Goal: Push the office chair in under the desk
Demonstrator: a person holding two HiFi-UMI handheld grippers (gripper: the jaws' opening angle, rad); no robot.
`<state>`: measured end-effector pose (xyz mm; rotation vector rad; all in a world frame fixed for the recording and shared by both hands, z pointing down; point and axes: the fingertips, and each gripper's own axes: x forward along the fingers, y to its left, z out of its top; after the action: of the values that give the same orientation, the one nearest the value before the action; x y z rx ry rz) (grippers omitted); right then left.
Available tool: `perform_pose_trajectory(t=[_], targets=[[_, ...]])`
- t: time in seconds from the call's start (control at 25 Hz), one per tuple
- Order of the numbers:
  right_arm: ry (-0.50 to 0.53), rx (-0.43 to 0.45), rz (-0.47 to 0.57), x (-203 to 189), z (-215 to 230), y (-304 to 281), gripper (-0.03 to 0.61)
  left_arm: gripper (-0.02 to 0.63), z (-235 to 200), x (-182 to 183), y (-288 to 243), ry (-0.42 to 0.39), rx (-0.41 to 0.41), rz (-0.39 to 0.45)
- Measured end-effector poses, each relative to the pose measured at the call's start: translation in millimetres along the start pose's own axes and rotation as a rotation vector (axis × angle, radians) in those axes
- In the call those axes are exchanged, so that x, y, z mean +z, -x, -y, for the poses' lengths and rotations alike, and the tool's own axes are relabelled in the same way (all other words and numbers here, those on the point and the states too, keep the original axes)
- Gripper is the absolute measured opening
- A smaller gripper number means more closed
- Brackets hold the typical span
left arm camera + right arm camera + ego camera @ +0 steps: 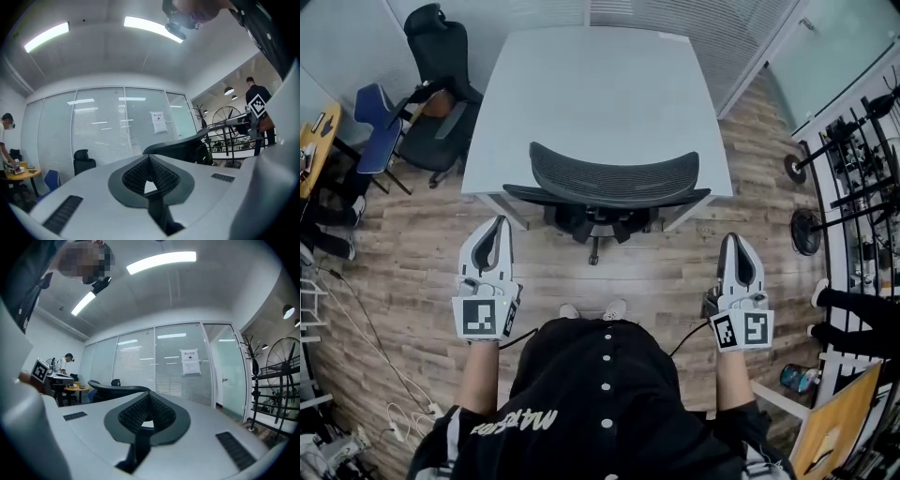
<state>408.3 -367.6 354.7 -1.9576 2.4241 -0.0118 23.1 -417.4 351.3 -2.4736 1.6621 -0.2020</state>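
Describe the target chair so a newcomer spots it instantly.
Find the big white desk mid-room in the head view. The office chair stands at its near edge, seat tucked under, curved black mesh back showing. The black chair and blue chair stand apart at the left; only this one is at the desk.

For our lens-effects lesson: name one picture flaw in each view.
Head view: the fisheye bows the edges of the desk and the floorboards. Left gripper view: the ceiling lights blow out white; corners go dark. Right gripper view: dark corners too, reflections on the glass wall.
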Motion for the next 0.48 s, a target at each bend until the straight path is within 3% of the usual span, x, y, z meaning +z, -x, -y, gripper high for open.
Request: perform_pose_trajectory(t=[0.12, 0.48], targets=[[-0.02, -0.029, 0.008, 1.0, 3.5, 7.1, 0.028, 0.017, 3.8, 4.6, 3.5, -0.032, 0.002, 0.002], [0.001, -0.068, 0.009, 1.4, 6.3, 7.9, 0.028, 0.017, 3.9, 4.1, 5.6, -0.014, 0.001, -0.013]])
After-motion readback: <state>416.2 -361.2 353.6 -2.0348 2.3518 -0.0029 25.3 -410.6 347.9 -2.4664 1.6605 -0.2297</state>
